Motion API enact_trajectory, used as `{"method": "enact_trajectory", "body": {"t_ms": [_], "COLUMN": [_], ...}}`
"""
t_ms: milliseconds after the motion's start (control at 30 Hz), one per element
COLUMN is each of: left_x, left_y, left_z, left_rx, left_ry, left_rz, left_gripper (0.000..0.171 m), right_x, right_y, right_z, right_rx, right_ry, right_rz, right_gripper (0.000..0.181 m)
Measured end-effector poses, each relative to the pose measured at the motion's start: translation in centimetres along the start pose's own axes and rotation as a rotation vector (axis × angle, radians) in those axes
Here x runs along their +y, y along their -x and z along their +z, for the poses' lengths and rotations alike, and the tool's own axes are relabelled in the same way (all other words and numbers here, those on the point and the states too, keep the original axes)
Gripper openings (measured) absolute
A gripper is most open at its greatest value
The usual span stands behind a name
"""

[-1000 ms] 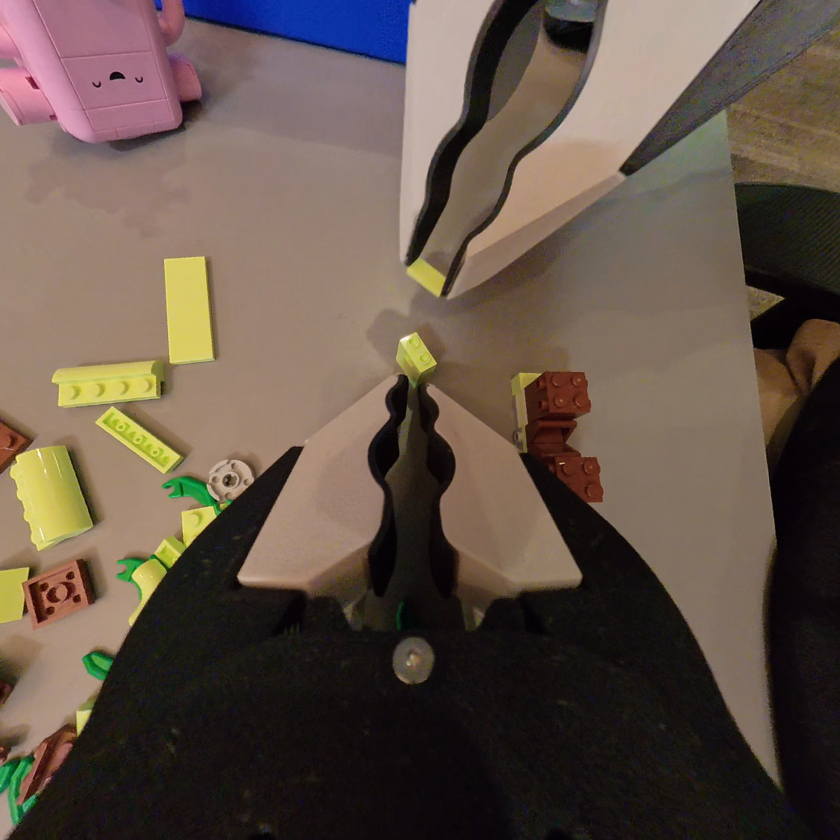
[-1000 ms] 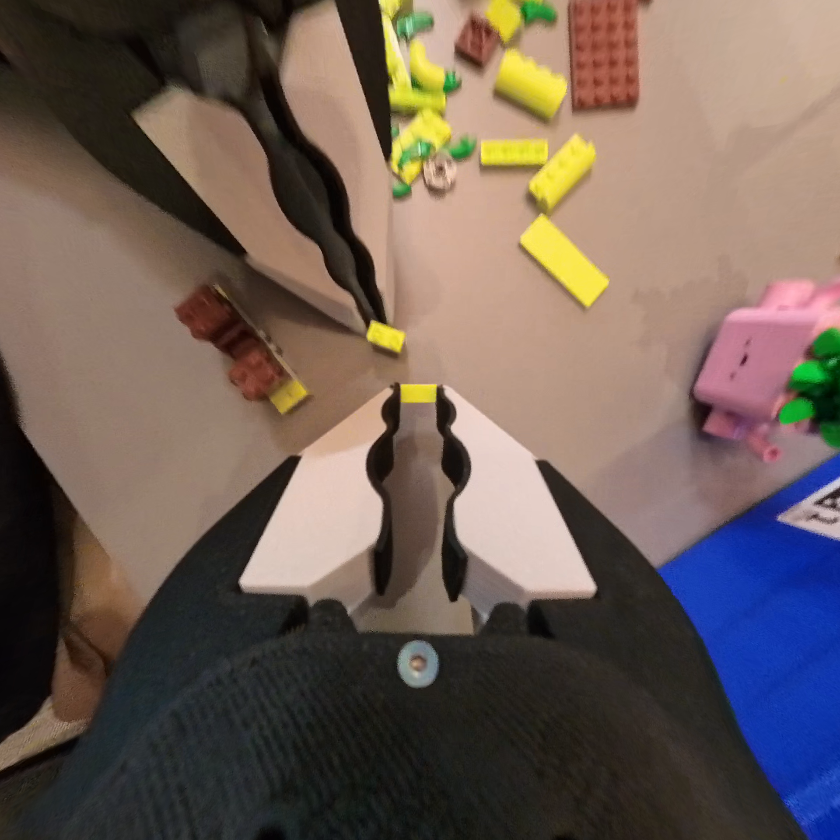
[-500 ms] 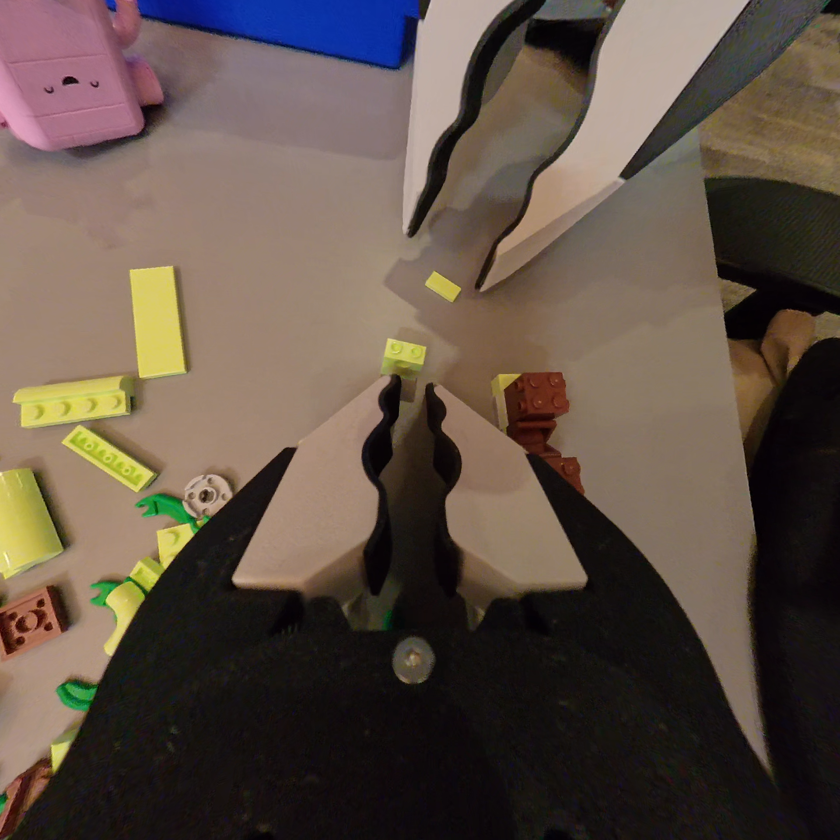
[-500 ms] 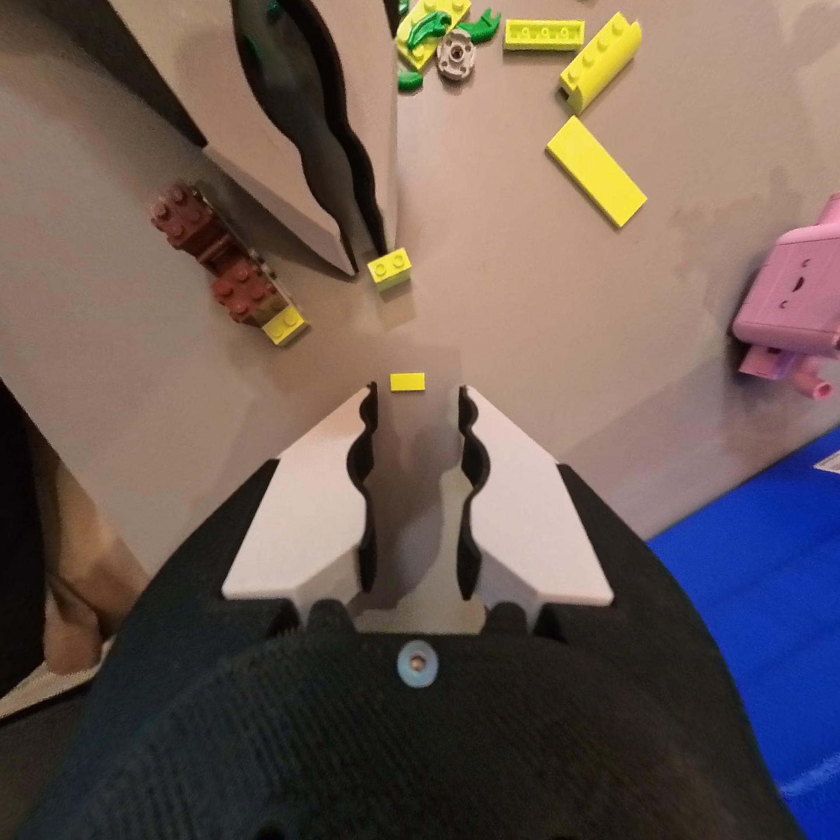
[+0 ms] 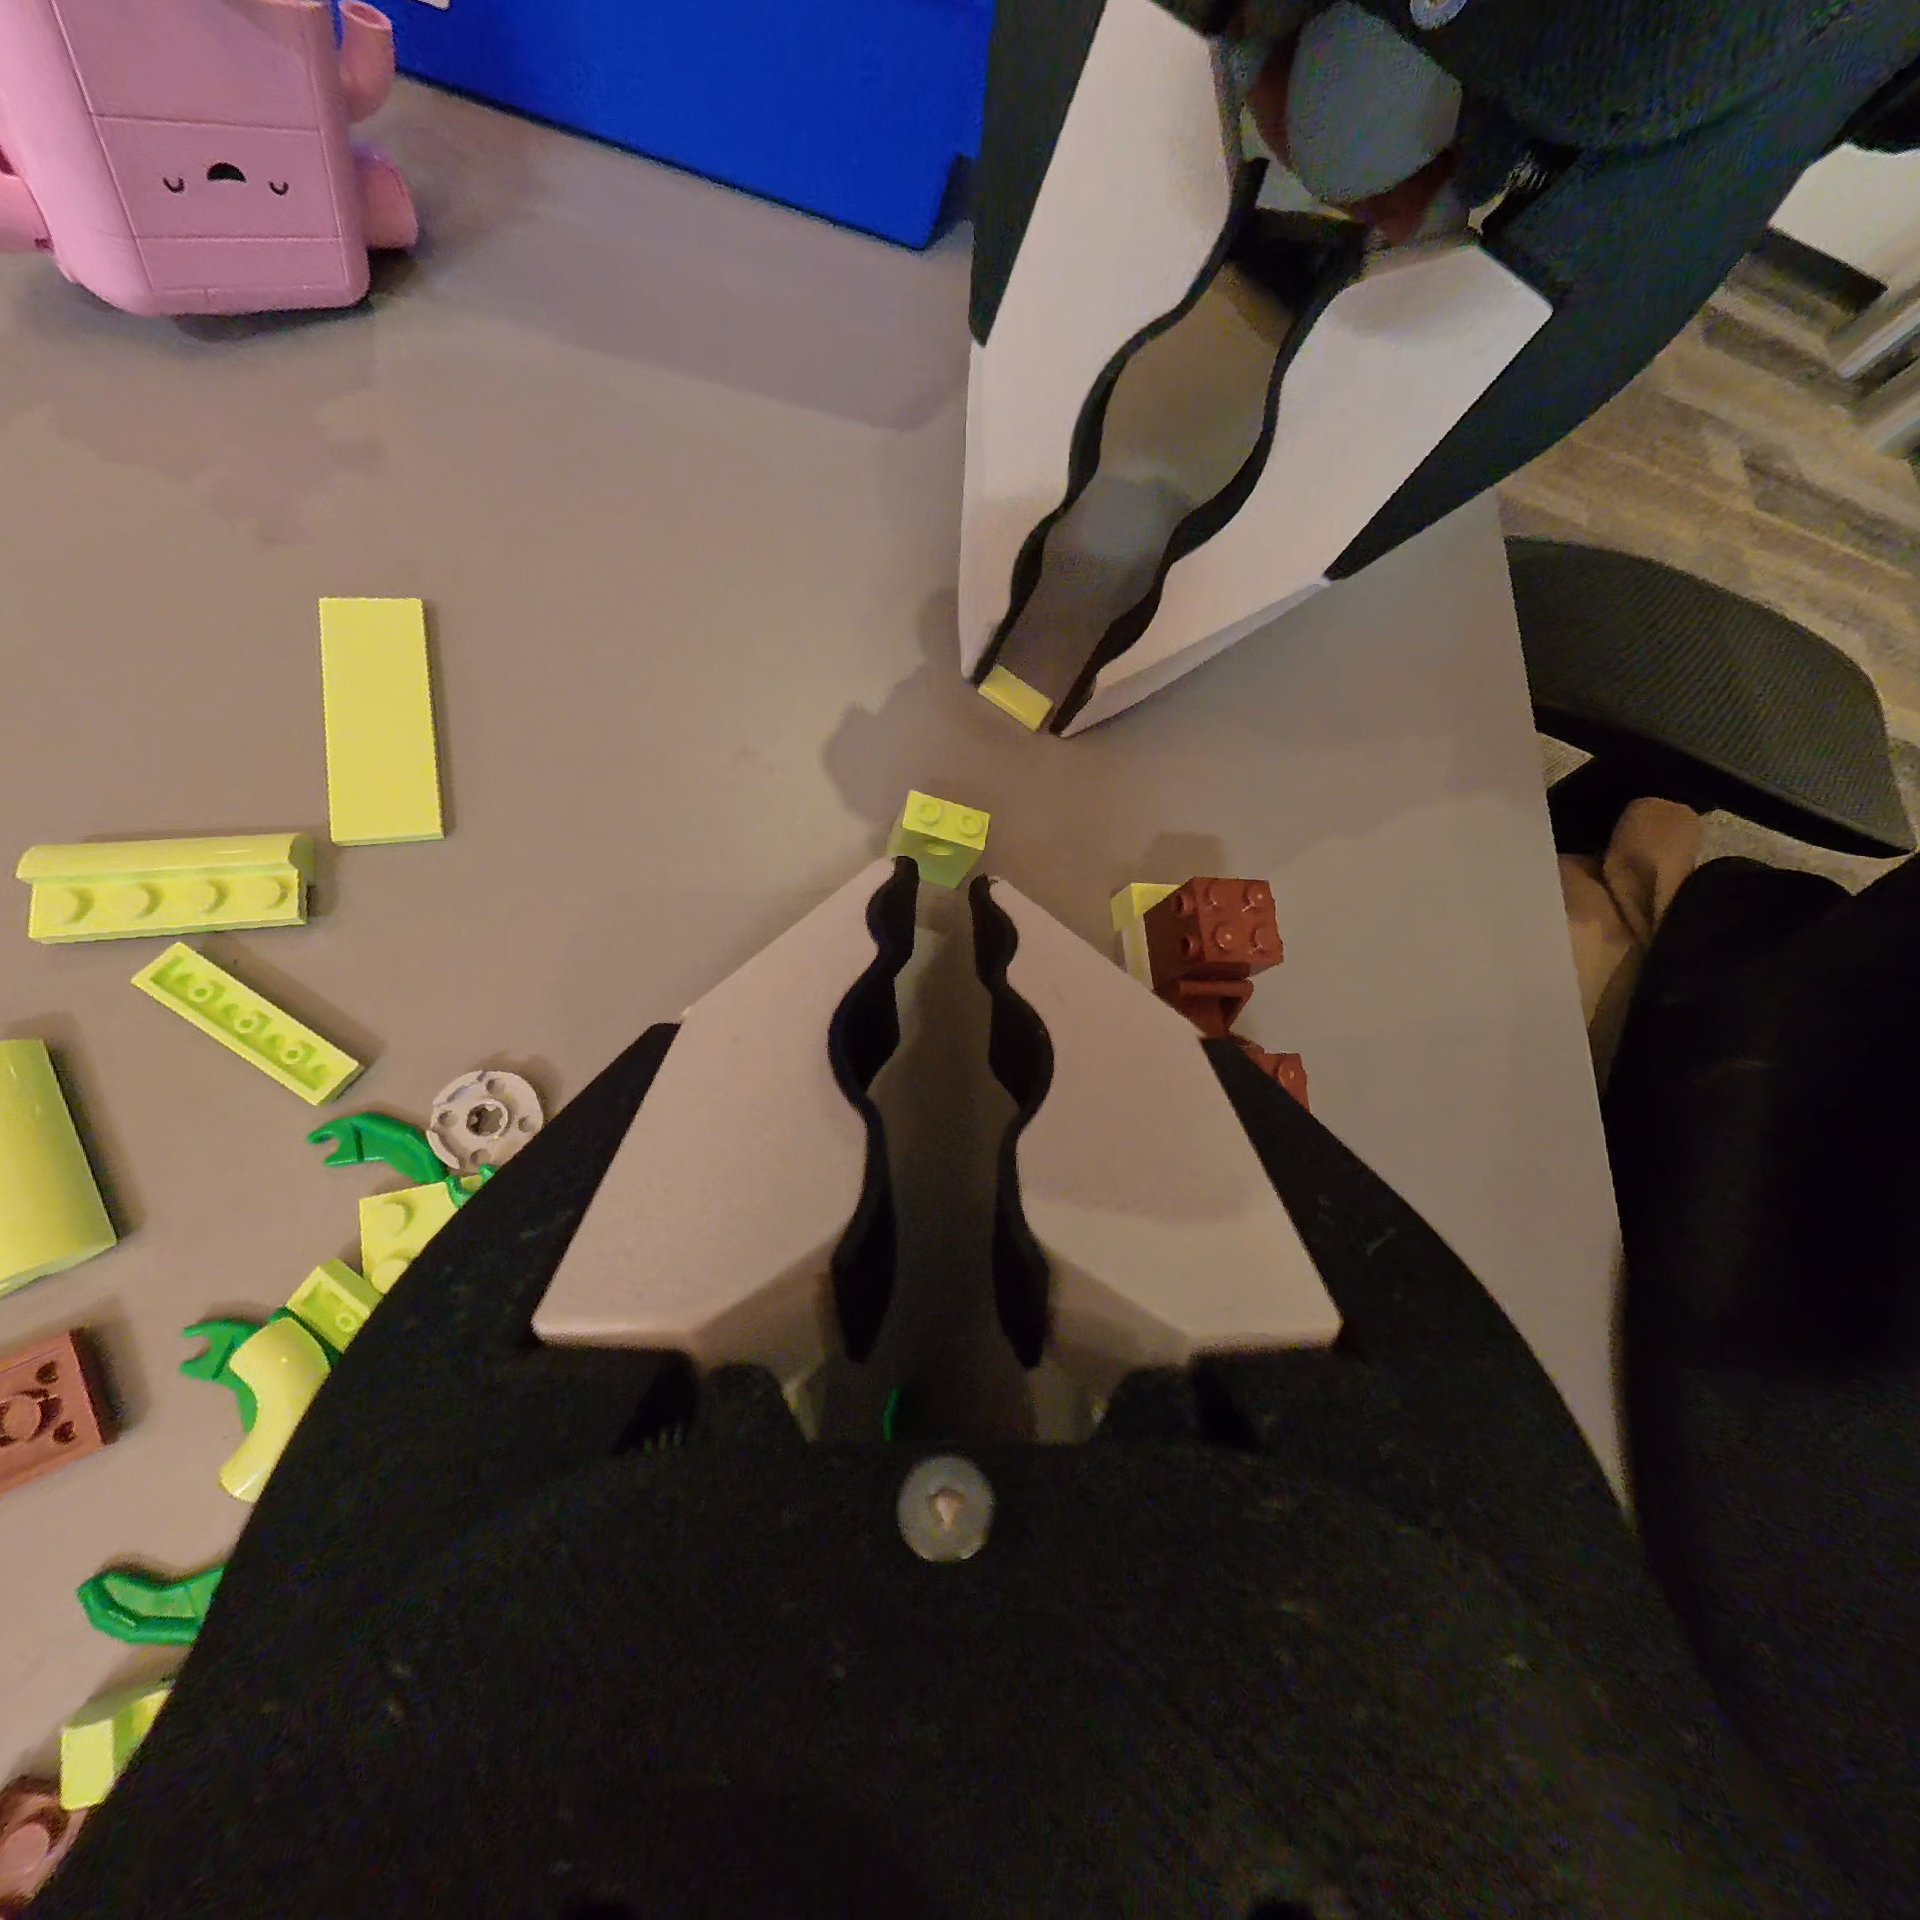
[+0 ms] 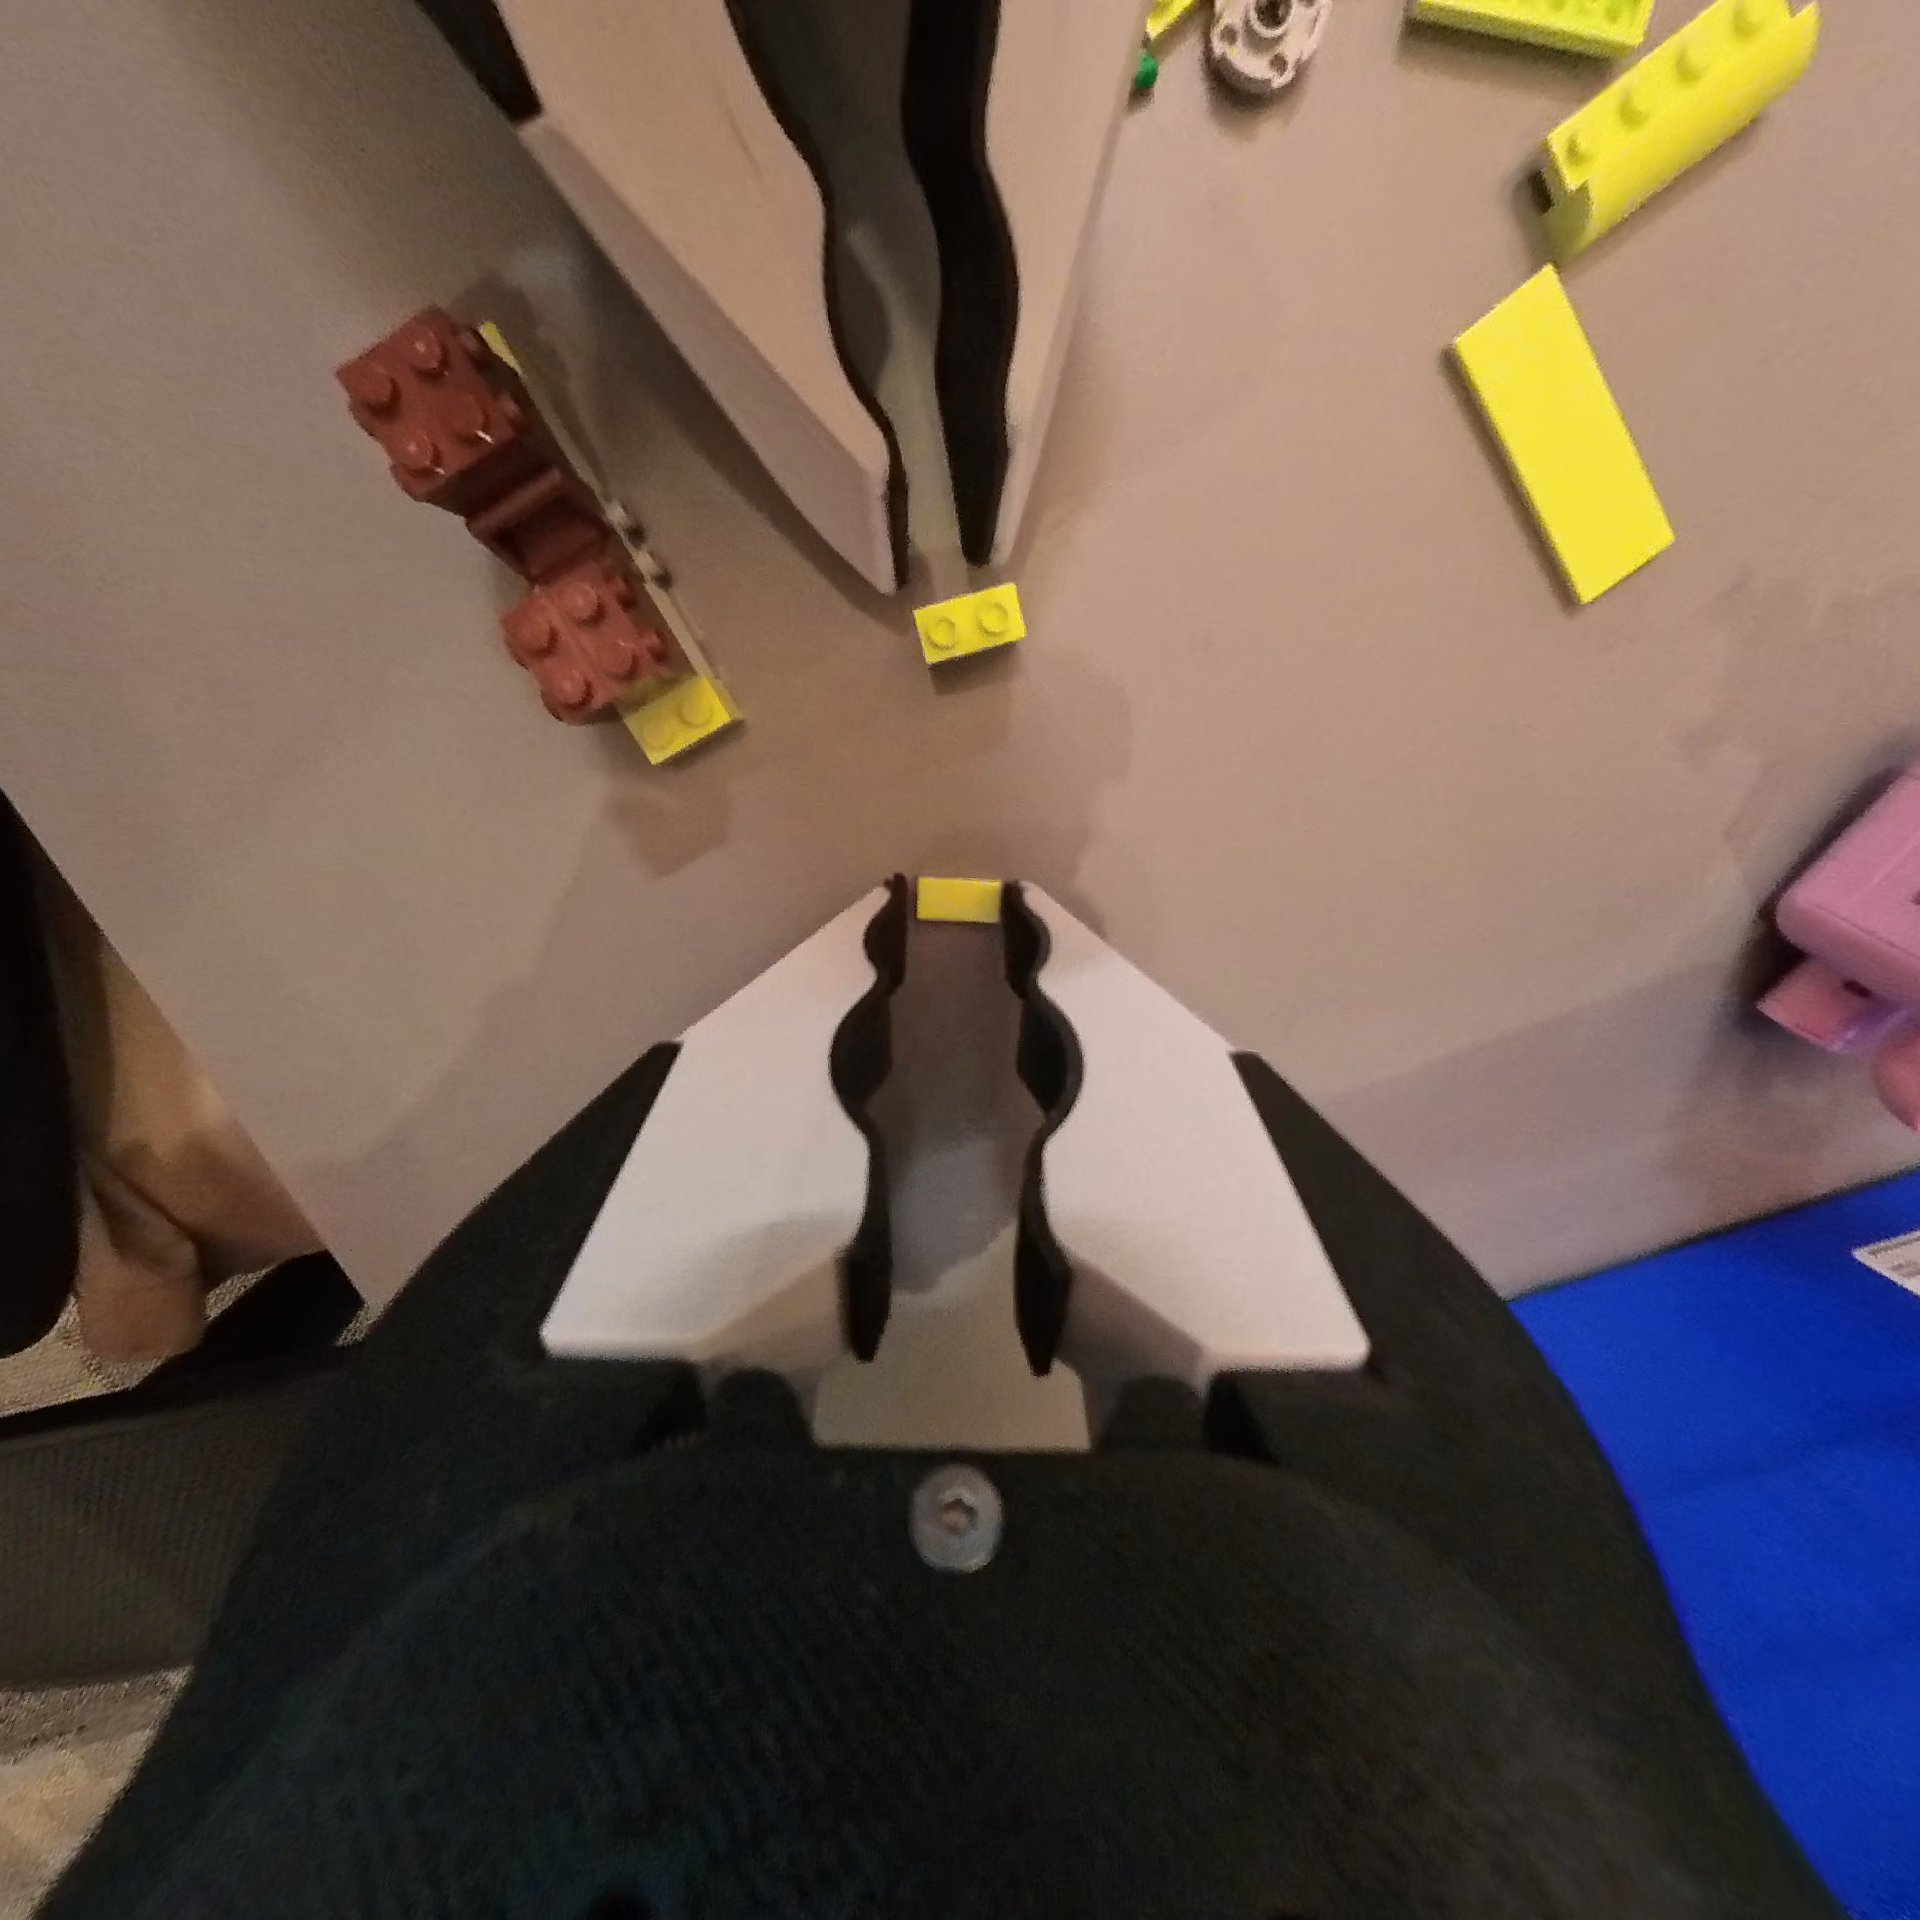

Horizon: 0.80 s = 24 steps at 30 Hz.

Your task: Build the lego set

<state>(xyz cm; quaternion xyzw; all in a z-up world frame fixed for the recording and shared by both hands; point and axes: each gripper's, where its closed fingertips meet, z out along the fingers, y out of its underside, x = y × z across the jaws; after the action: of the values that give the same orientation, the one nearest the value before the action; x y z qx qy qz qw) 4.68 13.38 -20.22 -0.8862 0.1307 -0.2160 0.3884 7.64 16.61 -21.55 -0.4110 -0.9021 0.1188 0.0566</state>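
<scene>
Lime two-stud brick [image 5: 941, 837] centre frame, studs up. Flat lime tile [image 6: 958, 899] mid-frame. Brown-and-lime sub-assembly [image 6: 540, 540] left of centre, on its side.

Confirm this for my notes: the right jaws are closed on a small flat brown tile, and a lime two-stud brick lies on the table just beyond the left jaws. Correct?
One detail is wrong: the flat tile in the right gripper jaws is lime yellow, not brown, as the right wrist view shows. The lime two-stud brick does lie on the table just beyond the left gripper jaws.

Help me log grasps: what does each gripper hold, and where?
Right gripper: small lime flat tile, pinched by its short ends. Left gripper: nothing; the lime 1x2 brick lies just past its fingers.
</scene>
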Motion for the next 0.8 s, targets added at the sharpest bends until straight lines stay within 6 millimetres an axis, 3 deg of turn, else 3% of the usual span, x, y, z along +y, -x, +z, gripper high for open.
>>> {"method": "enact_trajectory", "body": {"t_ms": [200,400,633,800], "left_x": [0.4,0.6,0.5,0.6], "left_y": [0.0,0.1,1.6,1.7], "left_z": [0.3,0.5,0.3,0.3], "left_rx": [-0.026,-0.045,-0.127,-0.128], "left_ry": [0.034,0.054,0.045,0.046], "left_rz": [0.030,0.047,-0.011,-0.016], "left_gripper": [0.008,0.009,0.001,0.000], "right_x": [-0.6,-4.3,-5.2,-5.0], "right_y": [-0.3,-0.7,0.2,-0.1], "right_z": [-0.4,-2.6,-1.4,-0.9], "right_rx": [0.047,0.068,-0.037,-0.079], "right_ry": [-0.004,-0.105,-0.076,-0.040], "right_rz": [-0.034,-0.123,-0.287,-0.296], "right_gripper": [0.013,0.013,0.013,0.013]}}
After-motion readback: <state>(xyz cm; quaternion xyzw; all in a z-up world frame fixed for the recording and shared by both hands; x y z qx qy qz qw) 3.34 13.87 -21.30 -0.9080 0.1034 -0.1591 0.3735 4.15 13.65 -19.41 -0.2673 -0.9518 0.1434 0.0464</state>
